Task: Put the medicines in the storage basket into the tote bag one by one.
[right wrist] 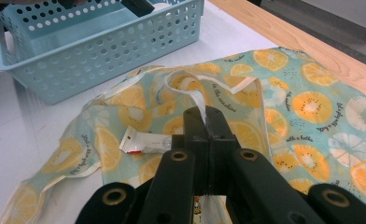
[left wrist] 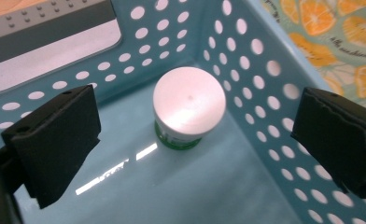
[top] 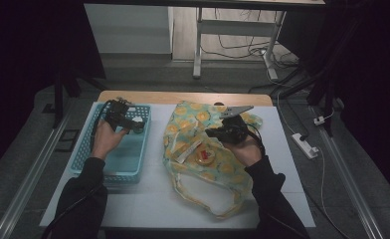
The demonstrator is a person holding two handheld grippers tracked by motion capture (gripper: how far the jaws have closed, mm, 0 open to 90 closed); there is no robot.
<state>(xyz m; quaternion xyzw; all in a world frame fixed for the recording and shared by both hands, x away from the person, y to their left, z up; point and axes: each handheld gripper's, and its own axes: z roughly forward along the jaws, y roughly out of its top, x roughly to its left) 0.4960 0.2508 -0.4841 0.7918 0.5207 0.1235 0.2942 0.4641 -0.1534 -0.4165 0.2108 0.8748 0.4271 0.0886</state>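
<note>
A small jar with a white lid (left wrist: 189, 105) and a green base stands upright on the floor of a light-blue perforated basket (left wrist: 256, 93), near a corner. My left gripper (left wrist: 197, 135) hangs open over it, a jaw on either side and not touching. From above, the left gripper (top: 133, 124) is over the far end of the basket (top: 83, 164). A fabric bag printed with orange slices (top: 203, 114) lies flat on the table. My right gripper (right wrist: 208, 121) is shut on the bag's white handle strap (right wrist: 190, 91), which is lifted off the cloth (right wrist: 302, 102).
A small white tube (right wrist: 146, 142) and a round yellow-red item (top: 204, 157) lie on the bag. The basket (right wrist: 102, 46) sits left of the bag on a white mat (top: 148, 199). A wooden table edge (top: 183, 97) runs behind. A power strip (top: 305, 145) lies on the floor at right.
</note>
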